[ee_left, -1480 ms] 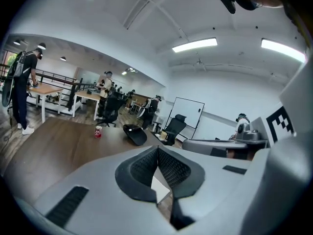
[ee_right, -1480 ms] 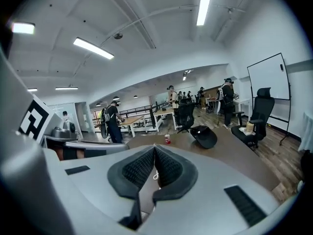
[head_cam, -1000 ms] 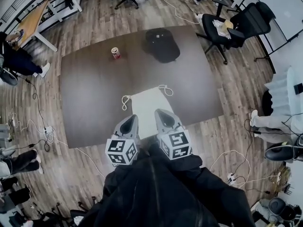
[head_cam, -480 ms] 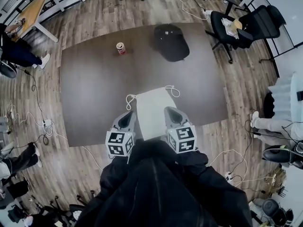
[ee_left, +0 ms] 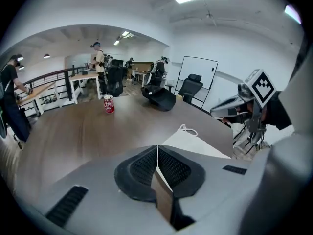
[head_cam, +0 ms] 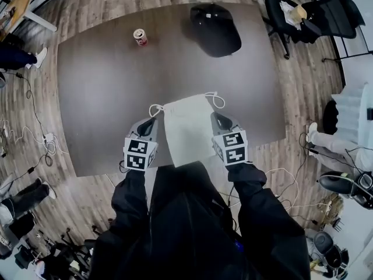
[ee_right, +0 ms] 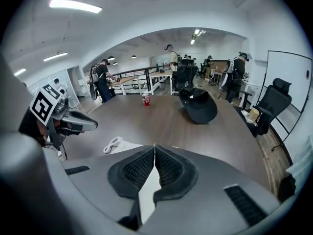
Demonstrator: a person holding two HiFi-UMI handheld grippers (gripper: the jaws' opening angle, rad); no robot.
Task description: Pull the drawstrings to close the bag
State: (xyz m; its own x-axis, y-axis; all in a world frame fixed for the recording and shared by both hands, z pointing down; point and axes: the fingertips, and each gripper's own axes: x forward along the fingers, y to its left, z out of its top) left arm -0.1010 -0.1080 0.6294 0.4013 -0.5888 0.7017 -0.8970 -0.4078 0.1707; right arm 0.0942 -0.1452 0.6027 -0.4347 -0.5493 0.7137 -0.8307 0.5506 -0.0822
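A flat white drawstring bag point(head_cam: 187, 132) lies on the dark table point(head_cam: 105, 98), reaching to its near edge. Its mouth faces away from me, with one cord loop at the far left corner point(head_cam: 154, 108) and another at the far right corner point(head_cam: 217, 100). My left gripper point(head_cam: 152, 121) hovers just left of the bag, shut and empty. My right gripper point(head_cam: 219, 116) hovers just right of it, also shut and empty. In the left gripper view the jaws point(ee_left: 157, 148) meet, with the bag point(ee_left: 195, 145) beyond them. The right gripper view shows its jaws point(ee_right: 154, 147) closed, with a cord loop point(ee_right: 113, 144) to their left.
A red can point(head_cam: 140, 37) stands at the far left of the table. A black cap-like item point(head_cam: 215, 29) lies at the far right. Office chairs point(head_cam: 315, 16) stand beyond the right edge. Cables run over the wooden floor, and people stand at desks point(ee_right: 171, 62) in the background.
Both grippers have moved apart and forward, from side by side over the bag's near end to either side of it. They stay shut. The head view has shifted.
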